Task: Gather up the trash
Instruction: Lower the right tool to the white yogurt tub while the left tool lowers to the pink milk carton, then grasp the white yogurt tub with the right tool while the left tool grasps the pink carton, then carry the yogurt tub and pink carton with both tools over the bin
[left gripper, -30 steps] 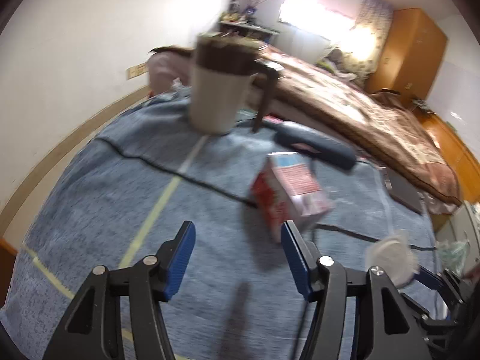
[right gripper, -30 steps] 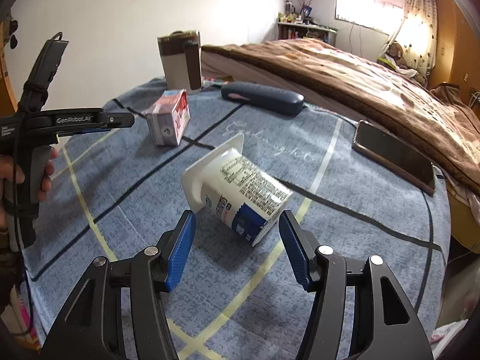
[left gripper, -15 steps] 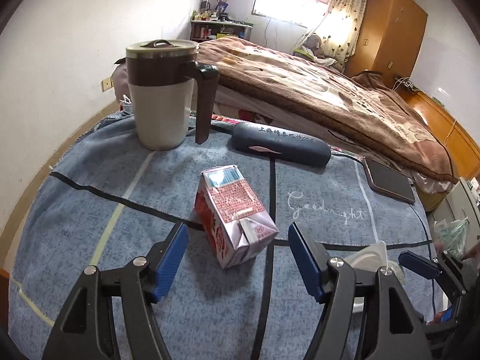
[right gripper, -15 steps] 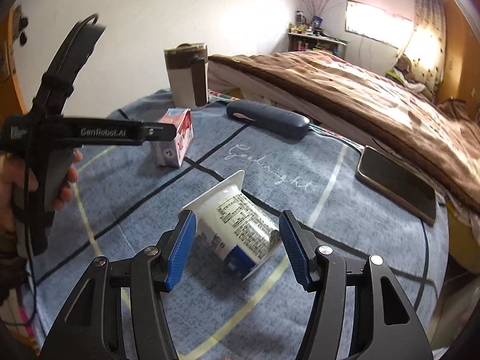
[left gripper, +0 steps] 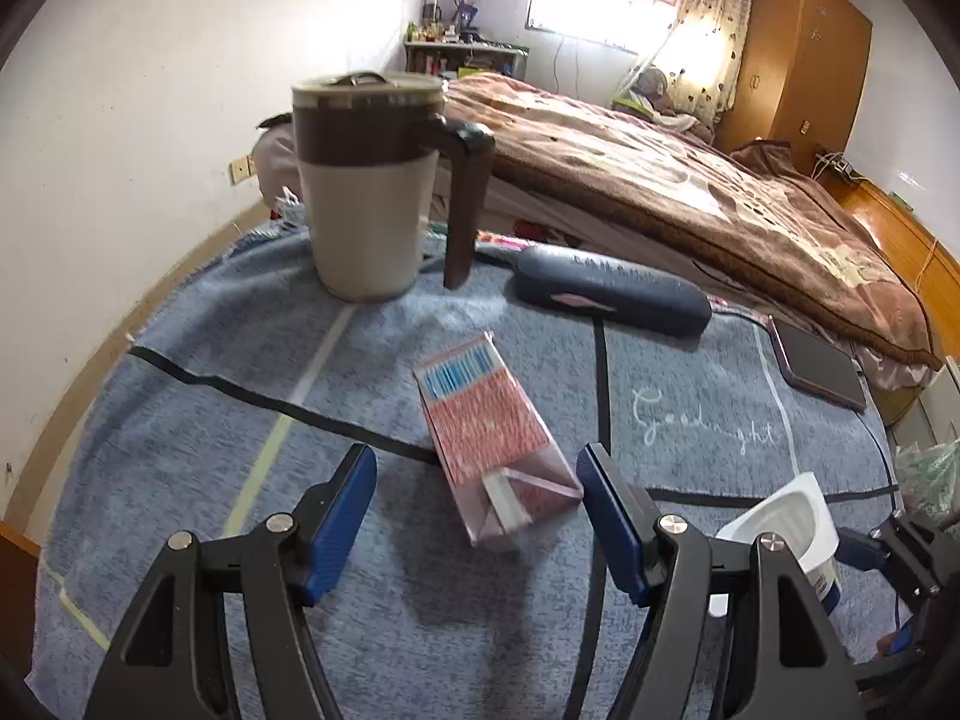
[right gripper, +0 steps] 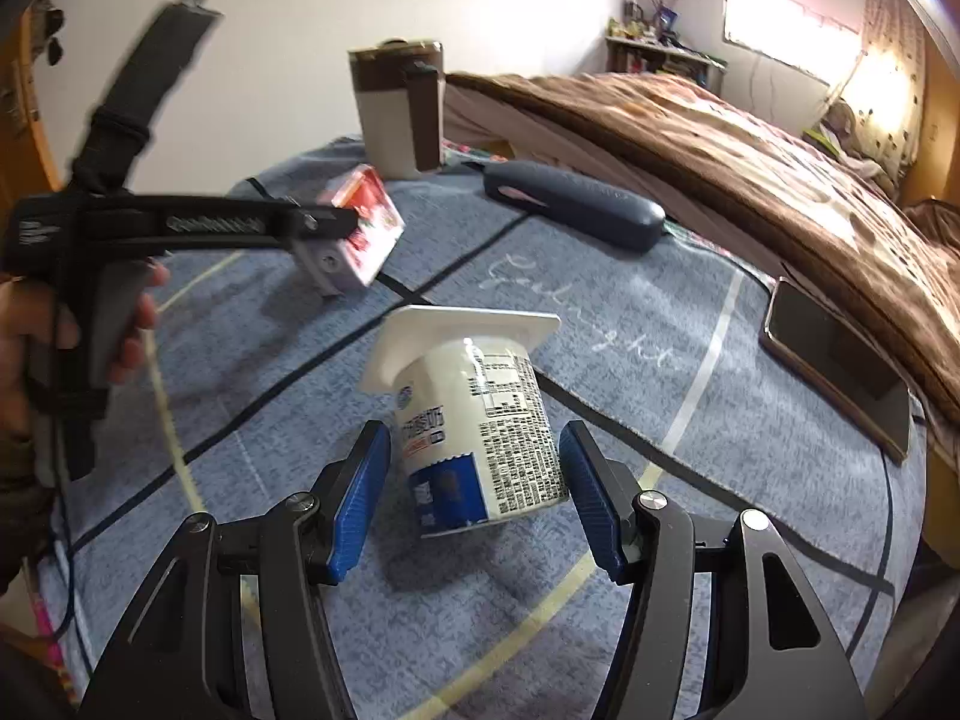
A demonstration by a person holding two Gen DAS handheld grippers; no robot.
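the left gripper (left gripper: 477,516) had just opened wider around the milk carton (left gripper: 495,450), not touching; the right gripper (right gripper: 474,495) straddled the yogurt cup (right gripper: 480,438), its jaws spread; the cup's mouth was hidden.

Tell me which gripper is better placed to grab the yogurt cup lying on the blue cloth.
Right. The right gripper is open with the yogurt cup between its pads, untouched; the left gripper sits around the milk carton instead.

Glossy printed paper carton (left gripper: 492,420), smooth white plastic cup (right gripper: 480,420), matt woven blue cloth (left gripper: 180,420)
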